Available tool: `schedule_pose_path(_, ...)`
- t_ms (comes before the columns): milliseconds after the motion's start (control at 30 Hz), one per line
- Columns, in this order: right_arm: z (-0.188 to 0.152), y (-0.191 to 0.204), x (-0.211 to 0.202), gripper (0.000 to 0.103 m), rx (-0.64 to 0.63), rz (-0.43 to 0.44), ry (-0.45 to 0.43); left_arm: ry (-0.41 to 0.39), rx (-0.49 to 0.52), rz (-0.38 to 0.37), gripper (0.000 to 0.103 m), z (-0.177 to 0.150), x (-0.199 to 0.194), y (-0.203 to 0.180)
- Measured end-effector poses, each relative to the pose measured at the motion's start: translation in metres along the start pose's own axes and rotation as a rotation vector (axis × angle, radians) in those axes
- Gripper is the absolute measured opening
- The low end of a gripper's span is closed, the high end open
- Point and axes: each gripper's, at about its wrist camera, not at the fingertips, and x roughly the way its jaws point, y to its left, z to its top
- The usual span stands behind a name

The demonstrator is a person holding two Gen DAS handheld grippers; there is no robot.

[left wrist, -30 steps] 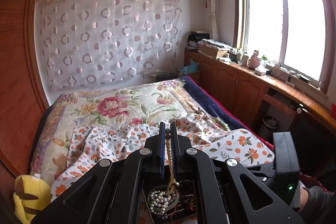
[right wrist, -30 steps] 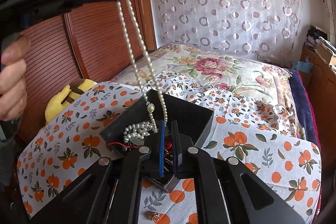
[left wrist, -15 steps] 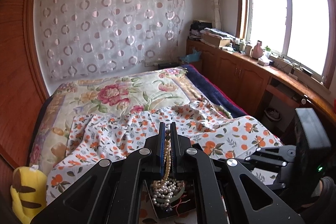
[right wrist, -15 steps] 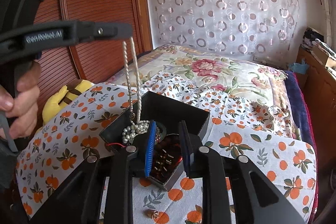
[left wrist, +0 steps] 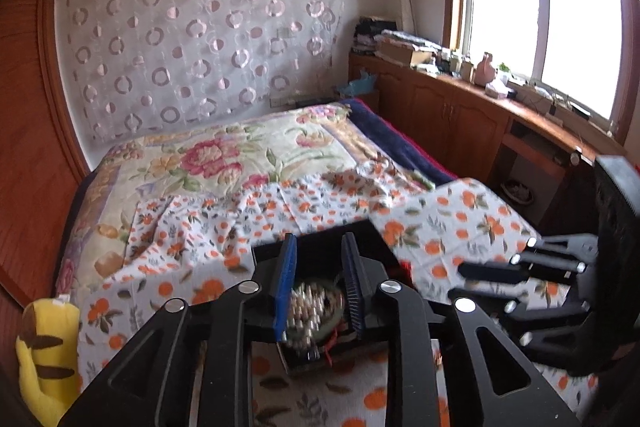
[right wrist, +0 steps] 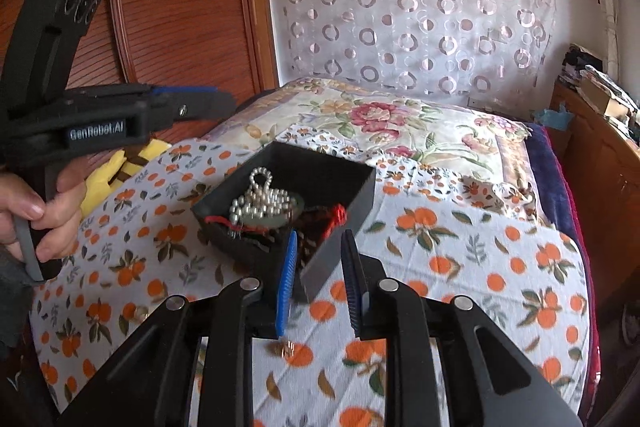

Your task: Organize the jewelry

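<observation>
We see the pearls [right wrist: 262, 203] heaped inside the black box [right wrist: 362, 193], which sits on the orange-print cloth [right wrist: 472, 259] spread over the bed [right wrist: 400, 123]. One loop of the strand stands up against the box's far wall; the rest lies piled on a greenish piece beside a red cord [right wrist: 338, 215] and darker items we cannot make out.

Our left gripper [left wrist: 319, 281] has its jaws spread, and nothing is held between them. In the left wrist view the pearls [left wrist: 310, 311] show in the gap between the blue pads [left wrist: 285, 291], lower down in the box and blurred; we cannot tell whether the pads touch them. From the right wrist view the left gripper [right wrist: 218, 103] is up and to the left of the box, well apart from the pearls, with the left hand [right wrist: 38, 215] wrapped round its handle.

Our right gripper [right wrist: 319, 275] also has its jaws spread and empty. They straddle the near corner of the box, one pad on each side of it, while the pearls lie farther in, beyond and to the left of the tips. In the left wrist view the right gripper [left wrist: 472, 281] reaches in from the right, just beside the box.

A small gold trinket [right wrist: 287, 349] lies on the cloth near the right gripper, outside the box. A yellow plush [left wrist: 44, 343] sits at the bed's left edge.
</observation>
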Motion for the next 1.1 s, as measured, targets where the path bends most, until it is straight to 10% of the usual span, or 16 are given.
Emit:
schedule_pose_path(567,-0.05,0.024,0.03,0.032,-0.039,0.045,0.165,0.119,-0.071,0.087,0.089,-0.101,-0.027,0.024)
schedule_pose_path(1100,-0.063,0.036,0.042,0.017,-0.108,0.011,0.219,0.251,-0.061,0.041,0.09,-0.158,-0.037,0.016)
